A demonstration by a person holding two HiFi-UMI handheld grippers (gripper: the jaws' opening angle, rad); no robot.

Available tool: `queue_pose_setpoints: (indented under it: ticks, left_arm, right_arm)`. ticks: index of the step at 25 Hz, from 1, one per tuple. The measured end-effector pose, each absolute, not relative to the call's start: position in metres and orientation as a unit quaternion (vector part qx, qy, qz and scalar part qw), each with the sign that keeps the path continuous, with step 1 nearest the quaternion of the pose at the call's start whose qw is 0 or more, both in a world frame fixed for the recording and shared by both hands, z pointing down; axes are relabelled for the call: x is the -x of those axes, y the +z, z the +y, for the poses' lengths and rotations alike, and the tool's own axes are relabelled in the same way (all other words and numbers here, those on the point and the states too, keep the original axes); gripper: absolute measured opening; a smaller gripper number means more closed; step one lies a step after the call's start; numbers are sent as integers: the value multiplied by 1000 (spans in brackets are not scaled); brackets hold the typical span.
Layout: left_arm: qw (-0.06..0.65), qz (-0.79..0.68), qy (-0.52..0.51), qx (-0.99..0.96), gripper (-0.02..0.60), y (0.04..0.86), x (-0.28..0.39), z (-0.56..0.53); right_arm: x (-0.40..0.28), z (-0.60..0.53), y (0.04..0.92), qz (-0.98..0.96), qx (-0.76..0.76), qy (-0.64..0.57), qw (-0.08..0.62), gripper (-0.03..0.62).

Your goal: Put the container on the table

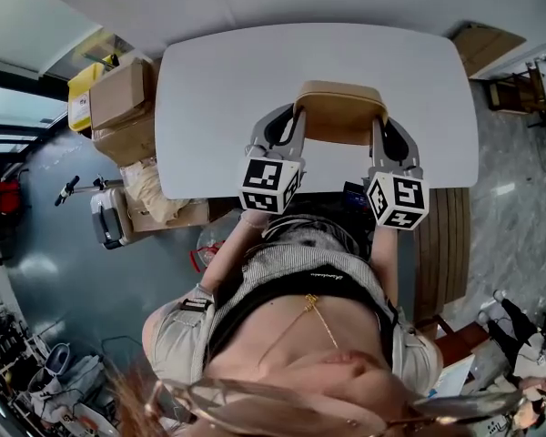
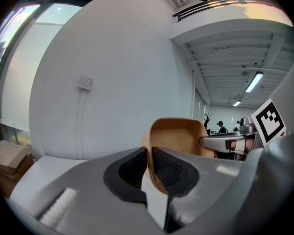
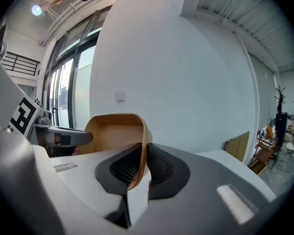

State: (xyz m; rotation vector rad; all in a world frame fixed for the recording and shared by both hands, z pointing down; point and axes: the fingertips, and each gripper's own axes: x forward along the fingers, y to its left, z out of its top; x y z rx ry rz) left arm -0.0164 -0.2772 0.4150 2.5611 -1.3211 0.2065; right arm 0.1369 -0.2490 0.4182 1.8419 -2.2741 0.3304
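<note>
the left gripper (image 2: 149,166) is closed onto the left wall of the tan container (image 1: 339,112), the thin rim pinched between its two dark ribbed pads. the right gripper (image 3: 143,163) clamps the opposite wall the same way, so the container hangs between the two, open side up, with each gripper's marker cube toward the person. in the head view the container is over the near middle part of the white table (image 1: 218,80), close to the edge nearest the person; whether its base touches the tabletop cannot be told. the tabletop is a wide rounded slab, bare around the container. to its left stand stacked cardboard boxes (image 1: 120,94) with a yellow bin (image 1: 77,94) just behind them, on a grey floor (image 1: 36,253). a brown slatted bench (image 1: 441,244) lies at the table's right near corner. beyond the table rises a plain white wall (image 2: 122,72) with a small switch plate (image 2: 85,82); tall windows (image 3: 63,87) run along one side, and strip lights (image 2: 254,82) hang from the ceiling farther back.
</note>
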Motion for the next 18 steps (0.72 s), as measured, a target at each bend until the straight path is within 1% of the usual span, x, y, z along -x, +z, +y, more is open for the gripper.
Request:
queue_pose_setpoints:
  ticks: [7,18]
  left_arm:
    - [123,-453,67,-881,34,411,26,-280]
    - [130,-477,60,-867,34,412,7,-290]
  right_arm:
    - [-127,-253,414,-771,-620,109,93,54]
    - [-148,-272,415,-788,-598,110,94,52]
